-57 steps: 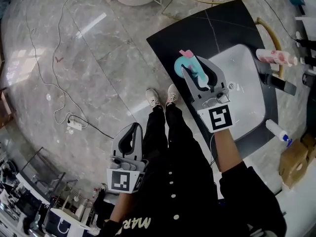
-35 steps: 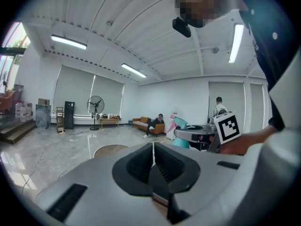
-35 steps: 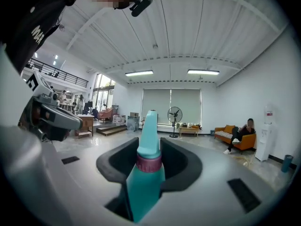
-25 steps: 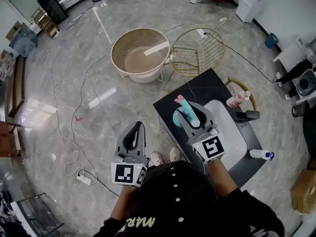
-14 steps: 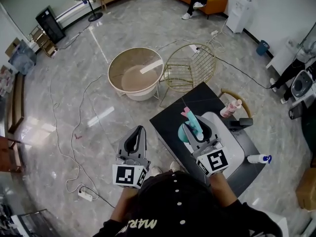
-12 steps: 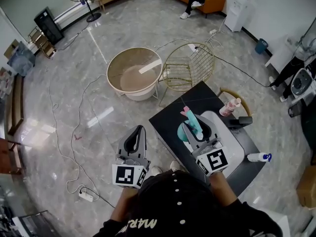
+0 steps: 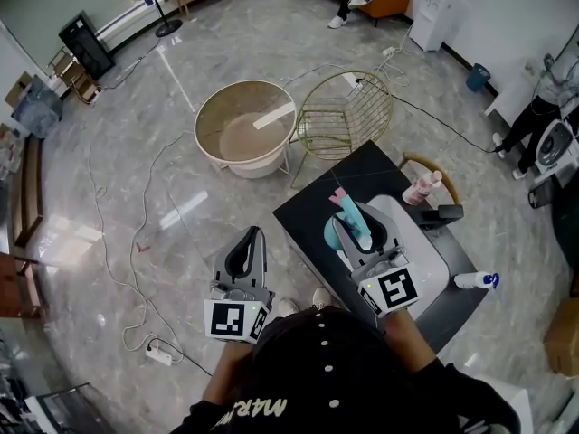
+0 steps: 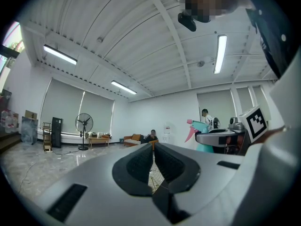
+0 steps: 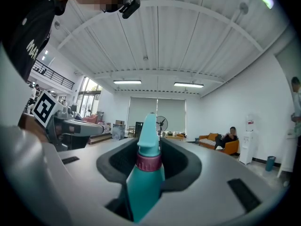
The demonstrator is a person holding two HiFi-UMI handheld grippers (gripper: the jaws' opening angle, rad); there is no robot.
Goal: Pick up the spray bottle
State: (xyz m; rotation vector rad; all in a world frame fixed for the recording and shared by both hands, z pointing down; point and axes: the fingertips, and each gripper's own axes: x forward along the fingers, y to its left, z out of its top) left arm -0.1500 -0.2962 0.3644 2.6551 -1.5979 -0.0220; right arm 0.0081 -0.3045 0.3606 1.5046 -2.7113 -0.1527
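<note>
The spray bottle (image 7: 351, 215) is teal with a pink trigger and a pink collar. My right gripper (image 7: 360, 231) is shut on it and holds it in the air above the black table (image 7: 312, 206). In the right gripper view the spray bottle (image 9: 146, 173) stands upright between the dark pads of the right gripper (image 9: 149, 150), nozzle pointing away. My left gripper (image 7: 254, 235) hangs to the left of the table over the floor, shut with nothing in it. The left gripper (image 8: 154, 149) shows its pads nearly touching, and the spray bottle (image 8: 201, 126) appears at that view's right.
The table carries a white sink basin (image 7: 434, 256) and a pink bottle (image 7: 422, 188) at its far edge. A round beige tub (image 7: 244, 129) and a gold wire basket (image 7: 344, 111) stand beyond it. A white bottle (image 7: 475, 280), cables and a power strip (image 7: 158, 355) lie on the floor.
Both grippers have risen a little, the right one still shut on the spray bottle. The head view has swung up, bringing more of the room into sight.
</note>
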